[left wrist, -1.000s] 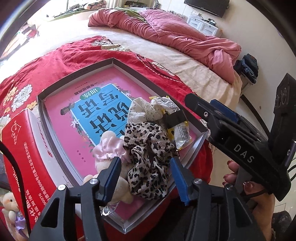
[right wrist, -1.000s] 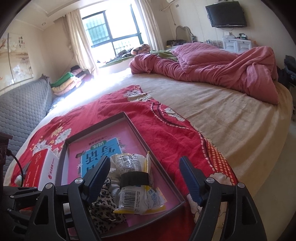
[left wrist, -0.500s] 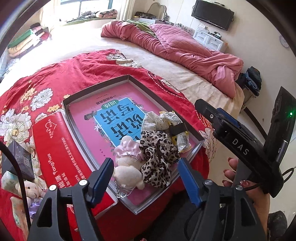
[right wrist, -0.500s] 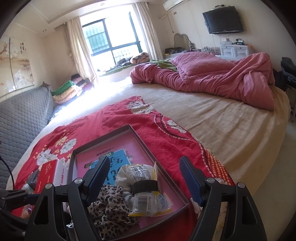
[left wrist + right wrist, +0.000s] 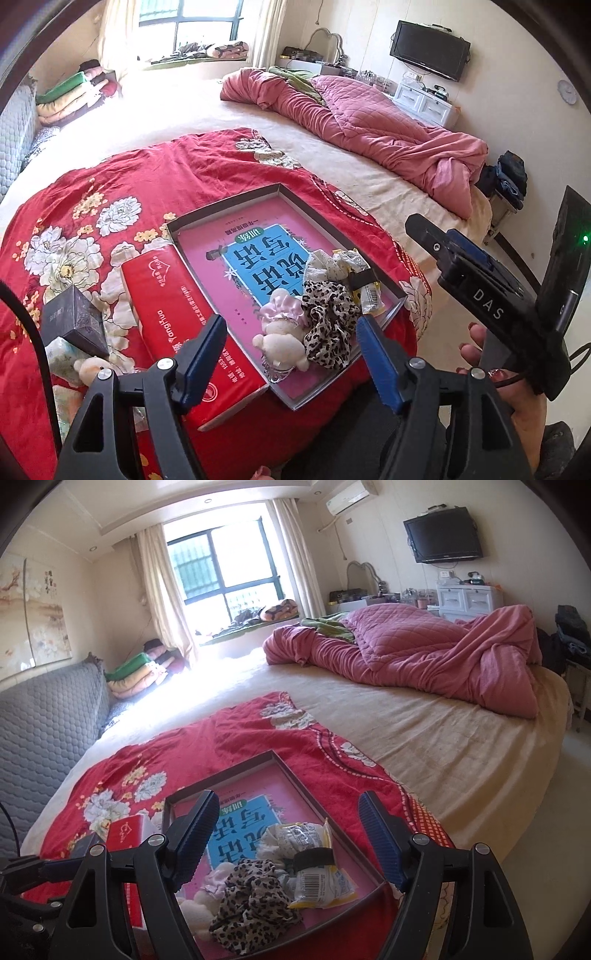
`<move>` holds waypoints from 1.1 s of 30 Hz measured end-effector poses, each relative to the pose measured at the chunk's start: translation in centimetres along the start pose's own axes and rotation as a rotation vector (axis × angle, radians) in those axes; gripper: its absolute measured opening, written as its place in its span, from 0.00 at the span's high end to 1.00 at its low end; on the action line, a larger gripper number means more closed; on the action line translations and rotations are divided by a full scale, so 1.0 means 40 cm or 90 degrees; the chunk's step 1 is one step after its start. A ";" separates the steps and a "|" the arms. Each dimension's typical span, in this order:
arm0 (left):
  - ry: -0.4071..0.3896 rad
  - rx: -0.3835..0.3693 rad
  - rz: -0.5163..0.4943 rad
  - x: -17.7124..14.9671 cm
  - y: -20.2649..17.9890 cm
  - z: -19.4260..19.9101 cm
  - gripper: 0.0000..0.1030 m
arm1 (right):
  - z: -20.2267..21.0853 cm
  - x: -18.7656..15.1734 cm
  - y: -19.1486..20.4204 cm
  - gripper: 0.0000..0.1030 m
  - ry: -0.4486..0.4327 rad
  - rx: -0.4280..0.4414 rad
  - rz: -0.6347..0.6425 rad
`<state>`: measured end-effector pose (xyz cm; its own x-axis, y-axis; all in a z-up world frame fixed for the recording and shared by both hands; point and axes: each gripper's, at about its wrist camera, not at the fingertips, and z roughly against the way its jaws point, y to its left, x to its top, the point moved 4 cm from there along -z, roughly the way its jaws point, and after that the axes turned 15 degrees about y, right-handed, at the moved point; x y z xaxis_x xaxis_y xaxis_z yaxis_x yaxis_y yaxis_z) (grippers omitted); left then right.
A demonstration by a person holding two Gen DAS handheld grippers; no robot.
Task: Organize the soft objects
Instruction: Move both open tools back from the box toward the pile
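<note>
A shallow grey box lid (image 5: 229, 201) with a pink and blue book inside lies on the red floral blanket (image 5: 155, 177). In its near corner sit a leopard-print scrunchie (image 5: 328, 325), a small cream plush with a pink frill (image 5: 280, 332), a white lace scrunchie (image 5: 319, 264) and a yellow snack packet (image 5: 365, 291) with a black band. My left gripper (image 5: 290, 343) hovers open above them, holding nothing. My right gripper (image 5: 290, 821) is open too, above the same pile: scrunchie (image 5: 251, 901), packet (image 5: 314, 867), lid (image 5: 295, 771). A hand holds the right gripper body (image 5: 491, 295).
A red tissue pack (image 5: 184, 317) lies left of the lid. A dark box (image 5: 72, 317) and a small plush bear (image 5: 92, 369) sit further left. A pink quilt (image 5: 369, 125) is bunched on the far side of the bed. The bed edge falls off to the right.
Both grippers have risen and drawn back from the pile, so more of the bed shows. The left jaws stand wider than a second ago; the scrunchie stays in the lid.
</note>
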<state>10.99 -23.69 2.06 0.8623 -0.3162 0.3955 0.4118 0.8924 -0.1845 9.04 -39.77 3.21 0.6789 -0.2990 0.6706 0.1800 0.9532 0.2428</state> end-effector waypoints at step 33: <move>-0.046 0.048 0.086 -0.115 0.193 0.148 0.30 | 0.127 -0.037 0.271 0.23 0.050 0.015 0.118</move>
<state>8.47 -13.45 4.15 0.8834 -0.1707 0.4365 0.2684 0.9477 -0.1726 6.38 -29.23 8.41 0.7521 -0.1131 0.6493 0.0309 0.9901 0.1366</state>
